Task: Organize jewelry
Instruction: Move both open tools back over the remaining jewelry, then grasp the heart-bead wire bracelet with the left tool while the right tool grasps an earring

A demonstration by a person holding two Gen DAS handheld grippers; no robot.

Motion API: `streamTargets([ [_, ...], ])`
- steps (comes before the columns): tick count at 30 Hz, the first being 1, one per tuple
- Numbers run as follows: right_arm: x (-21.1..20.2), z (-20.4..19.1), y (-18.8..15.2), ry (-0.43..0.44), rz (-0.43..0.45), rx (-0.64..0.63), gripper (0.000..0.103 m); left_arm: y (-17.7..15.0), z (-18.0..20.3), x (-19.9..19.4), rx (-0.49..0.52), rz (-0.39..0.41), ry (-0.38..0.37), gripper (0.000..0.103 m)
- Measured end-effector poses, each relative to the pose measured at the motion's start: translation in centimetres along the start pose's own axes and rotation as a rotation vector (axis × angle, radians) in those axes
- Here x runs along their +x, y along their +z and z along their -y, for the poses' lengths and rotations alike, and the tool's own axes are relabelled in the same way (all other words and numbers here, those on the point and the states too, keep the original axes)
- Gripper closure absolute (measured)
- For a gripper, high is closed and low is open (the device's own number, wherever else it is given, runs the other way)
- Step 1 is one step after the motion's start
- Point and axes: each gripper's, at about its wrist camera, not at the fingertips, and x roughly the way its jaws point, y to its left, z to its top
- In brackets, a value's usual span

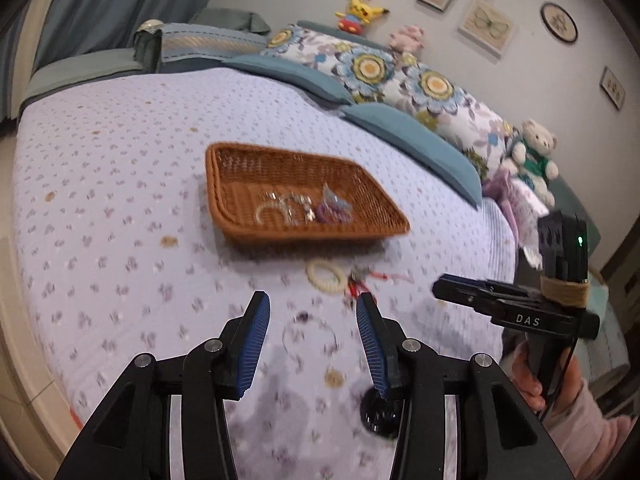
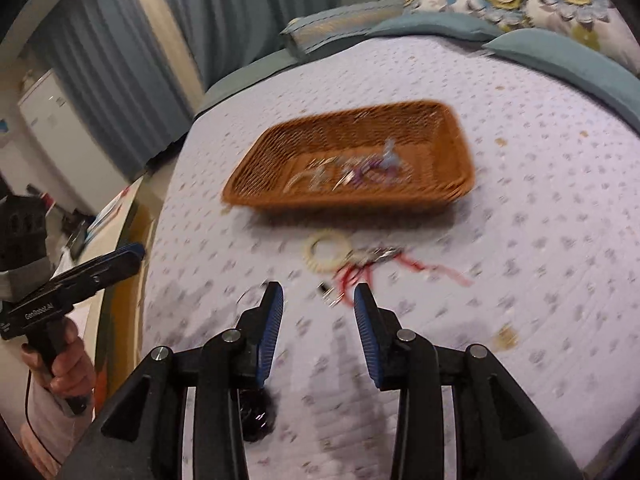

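Observation:
A brown wicker basket [image 1: 372, 184] [image 2: 448, 128] sits on the lilac bedspread and holds several silver and purple jewelry pieces [image 1: 304, 208] [image 2: 352, 172]. In front of it lie a cream bead bracelet [image 1: 326, 276] [image 2: 328, 254], a red-corded piece [image 1: 358, 286] [image 2: 372, 266], a thin wire bangle [image 1: 310, 338], a small gold piece [image 1: 334, 378] [image 2: 505, 336] and a black glossy item [image 1: 378, 412] [image 2: 256, 416]. My left gripper [image 1: 312, 320] is open and empty above the bangle. My right gripper [image 2: 318, 310] is open and empty just short of the red-corded piece; it also shows in the left wrist view [image 1: 452, 286].
Blue and floral pillows [image 1: 400, 76] line the far side of the bed, with a teddy bear [image 1: 534, 156] at the right. The bed's near-left edge [image 2: 160, 216] drops to a wooden side surface with clutter. Blue curtains hang behind.

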Motion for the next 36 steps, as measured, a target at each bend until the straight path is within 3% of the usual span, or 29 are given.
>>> streamTargets([
  [9, 4.5, 0.1, -0.9, -0.016, -0.065, -0.111, 0.063, -2.6, -0.4, 4.2, 0.033, -0.106, 0.017, 0.057],
  [18, 7.5, -0.7, -0.7, -0.029, -0.114, -0.210, 0.064, -3.1, -1.1, 8.2, 0.044, -0.167, 0.046, 0.057],
  [21, 8.3, -1.0, -0.4, -0.042, -0.115, -0.234, 0.068, -2.9, -0.8, 9.0, 0.078, -0.175, 0.068, 0.057],
  [24, 9.0, -1.4, -0.2, -0.041, -0.114, -0.266, 0.079, -2.7, -0.2, 9.6, 0.123, -0.167, 0.092, 0.057],
  [32, 10.4, -1.3, -0.2, -0.039, -0.129, -0.280, 0.079, -2.1, 1.0, 12.3, 0.251, -0.199, 0.146, 0.057],
  [36, 10.8, -1.1, -0.3, -0.031, -0.131, -0.276, 0.079, -1.9, 1.2, 13.6, 0.288, -0.224, 0.140, 0.070],
])
